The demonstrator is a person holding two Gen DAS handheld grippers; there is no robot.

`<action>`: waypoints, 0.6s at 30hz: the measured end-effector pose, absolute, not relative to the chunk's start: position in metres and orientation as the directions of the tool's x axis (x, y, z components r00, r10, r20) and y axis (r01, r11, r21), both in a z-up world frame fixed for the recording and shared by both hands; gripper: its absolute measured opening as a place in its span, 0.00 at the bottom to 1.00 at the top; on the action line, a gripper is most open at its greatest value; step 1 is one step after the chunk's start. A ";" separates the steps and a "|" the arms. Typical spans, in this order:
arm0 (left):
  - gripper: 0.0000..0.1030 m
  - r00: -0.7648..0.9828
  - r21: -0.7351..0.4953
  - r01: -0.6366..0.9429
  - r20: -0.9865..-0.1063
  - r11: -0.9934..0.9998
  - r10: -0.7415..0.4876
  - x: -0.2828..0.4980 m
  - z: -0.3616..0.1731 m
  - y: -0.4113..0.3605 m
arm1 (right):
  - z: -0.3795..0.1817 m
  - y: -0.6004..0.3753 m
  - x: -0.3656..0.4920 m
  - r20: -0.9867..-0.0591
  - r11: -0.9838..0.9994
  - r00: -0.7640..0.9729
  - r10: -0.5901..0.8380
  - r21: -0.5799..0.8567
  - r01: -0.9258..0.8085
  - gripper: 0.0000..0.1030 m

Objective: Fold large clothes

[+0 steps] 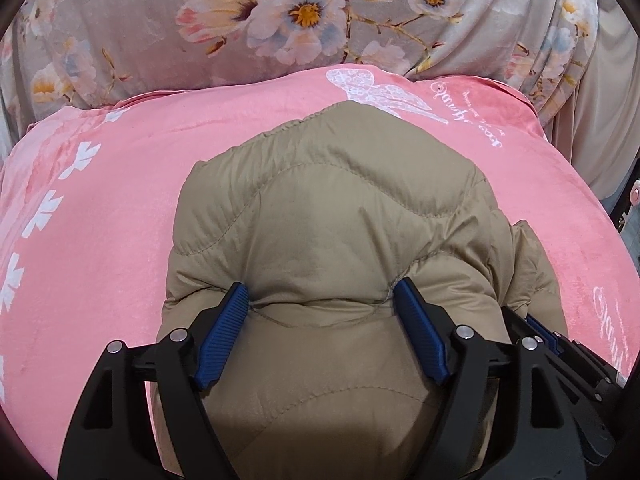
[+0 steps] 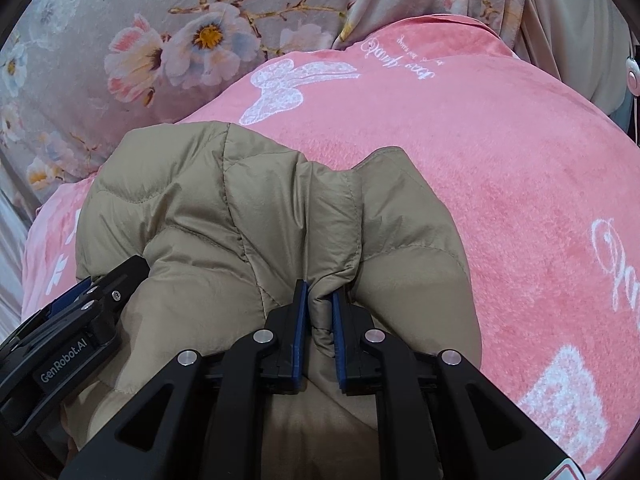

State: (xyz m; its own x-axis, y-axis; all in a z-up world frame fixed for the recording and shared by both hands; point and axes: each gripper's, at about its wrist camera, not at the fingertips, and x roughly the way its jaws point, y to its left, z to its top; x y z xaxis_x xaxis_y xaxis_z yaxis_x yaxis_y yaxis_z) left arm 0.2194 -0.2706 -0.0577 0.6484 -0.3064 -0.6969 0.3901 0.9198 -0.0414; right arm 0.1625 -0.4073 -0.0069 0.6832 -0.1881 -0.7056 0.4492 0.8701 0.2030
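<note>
Two grippers working a jacket (image 1: 320,208) on the bed (image 1: 100,208) | left gripper (image 1: 322,304) fingers standing wide, pressing puffed fabric | right gripper (image 2: 320,300) fingers pinching a fold | judging mid-fold; next: left regrips an edge.

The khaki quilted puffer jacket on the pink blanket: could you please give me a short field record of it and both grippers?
garment: khaki quilted puffer jacket, bunched
surface: pink plush blanket with white prints
backdrop: grey floral fabric
left gripper: open, pads astride a puffy fold
right gripper: shut on a pinched fold of the jacket
</note>
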 end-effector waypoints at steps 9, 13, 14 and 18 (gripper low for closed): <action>0.73 0.663 -0.026 0.391 -0.685 0.920 -0.301 0.220 -0.061 -0.272 | -0.010 -0.409 0.160 -0.690 0.865 0.698 -0.192 0.217 0.452 0.08; 0.73 0.662 -0.027 0.392 -0.686 0.920 -0.302 0.220 -0.062 -0.272 | -0.010 -0.409 0.160 -0.689 0.867 0.700 -0.188 0.219 0.448 0.09; 0.73 0.661 -0.029 0.392 -0.686 0.919 -0.304 0.220 -0.062 -0.272 | -0.010 -0.409 0.160 -0.690 0.870 0.701 -0.182 0.219 0.442 0.09; 0.74 0.628 -0.067 0.423 -0.698 0.903 -0.346 0.218 -0.056 -0.263 | 0.003 -0.419 0.152 -0.717 0.862 0.688 -0.111 0.274 0.425 0.13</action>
